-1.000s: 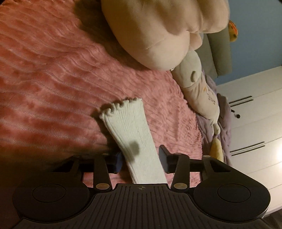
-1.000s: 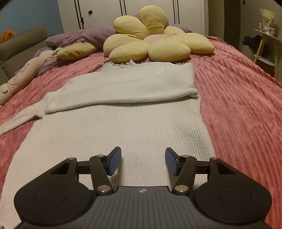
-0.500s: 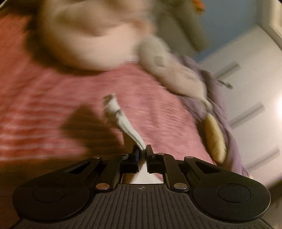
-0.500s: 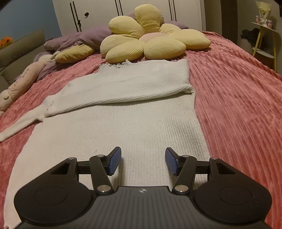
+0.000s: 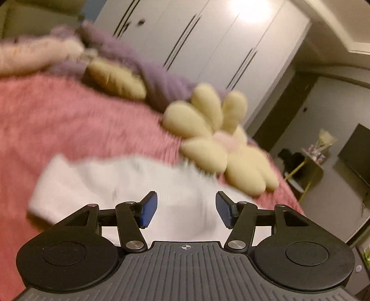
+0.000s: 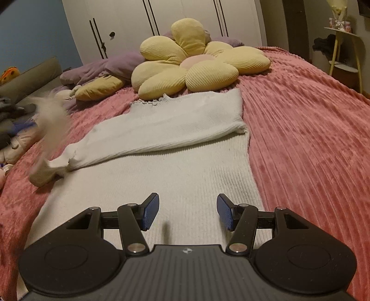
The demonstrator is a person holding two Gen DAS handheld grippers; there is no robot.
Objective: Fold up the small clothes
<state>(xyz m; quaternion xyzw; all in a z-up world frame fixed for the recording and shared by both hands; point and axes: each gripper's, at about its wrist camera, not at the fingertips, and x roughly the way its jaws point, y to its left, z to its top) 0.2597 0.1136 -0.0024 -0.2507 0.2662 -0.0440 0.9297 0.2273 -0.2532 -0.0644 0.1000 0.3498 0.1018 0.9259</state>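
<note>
Sweater, white ribbed knit (image 6: 175,162), lies flat on pink ribbed bedspread (image 6: 300,129), one sleeve folded across chest, other sleeve blurred at 9 o'clock. Right gripper (image 6: 187,214) spread, nothing pinched, over the hem. Left gripper (image 5: 186,209) jaws just opened, now spread and empty over the blurred sweater. Yellow flower-shaped cushion (image 6: 196,69) touches the collar at 12 o'clock; purple blanket (image 6: 104,67) and plush toys (image 6: 13,139) crowd 10 o'clock, white wardrobe (image 6: 161,20) behind.

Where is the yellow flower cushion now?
In the right wrist view, the flower cushion lies on the pink bedspread, just beyond the white sweater's collar.
</note>
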